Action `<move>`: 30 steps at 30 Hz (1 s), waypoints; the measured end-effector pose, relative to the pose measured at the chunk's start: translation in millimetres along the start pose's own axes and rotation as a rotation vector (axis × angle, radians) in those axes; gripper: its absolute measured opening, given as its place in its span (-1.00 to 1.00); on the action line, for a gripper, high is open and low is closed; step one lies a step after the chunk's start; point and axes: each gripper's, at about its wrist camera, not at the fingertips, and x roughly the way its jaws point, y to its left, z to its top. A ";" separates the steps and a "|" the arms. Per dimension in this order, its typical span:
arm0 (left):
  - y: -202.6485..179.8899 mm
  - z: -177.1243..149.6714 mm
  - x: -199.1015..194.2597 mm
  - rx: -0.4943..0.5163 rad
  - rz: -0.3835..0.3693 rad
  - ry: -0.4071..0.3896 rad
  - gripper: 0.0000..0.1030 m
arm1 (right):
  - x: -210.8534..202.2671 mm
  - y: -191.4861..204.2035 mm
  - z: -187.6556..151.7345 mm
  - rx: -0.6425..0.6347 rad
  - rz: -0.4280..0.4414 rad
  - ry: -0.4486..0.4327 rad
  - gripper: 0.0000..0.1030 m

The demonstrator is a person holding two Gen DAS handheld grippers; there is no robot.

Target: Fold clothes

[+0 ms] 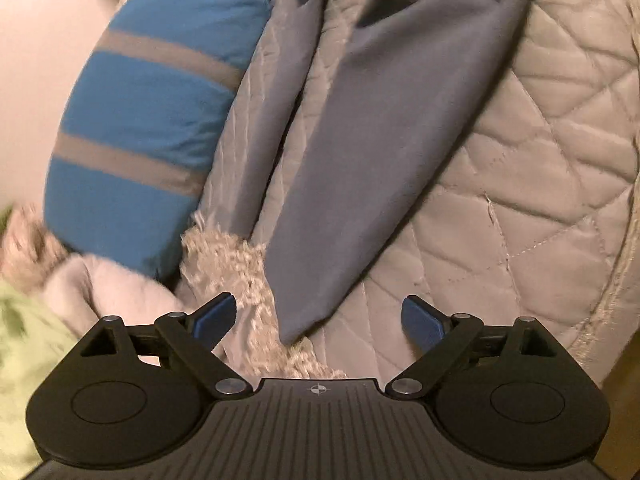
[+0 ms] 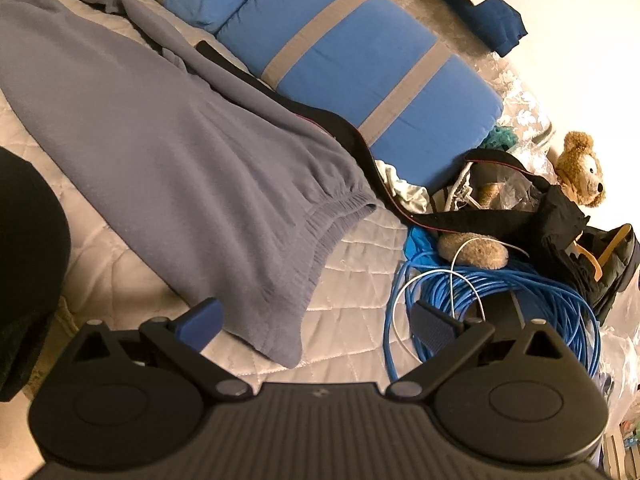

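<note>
Grey-blue sweatpants (image 2: 168, 152) lie spread on a quilted beige bedspread (image 2: 352, 280), with the elastic waistband (image 2: 320, 236) toward my right gripper. My right gripper (image 2: 316, 326) is open and empty, its jaws on either side of the waistband's near corner, just above it. In the left wrist view a narrow leg end of the sweatpants (image 1: 340, 184) lies on the bedspread (image 1: 520, 200), its tip between the jaws of my left gripper (image 1: 318, 320), which is open and empty.
A blue pillow with grey stripes (image 2: 352, 64) lies behind the pants and also shows in the left wrist view (image 1: 148, 128). A blue cable coil (image 2: 500, 296), a teddy bear (image 2: 580, 168) and dark clothes (image 2: 520, 208) clutter the right. A fringed edge (image 1: 228, 260) lies near the left gripper.
</note>
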 end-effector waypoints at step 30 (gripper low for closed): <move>-3.7 28.8 21.3 0.049 0.063 0.002 0.43 | 17.2 39.1 -25.5 -0.493 -0.094 0.022 1.00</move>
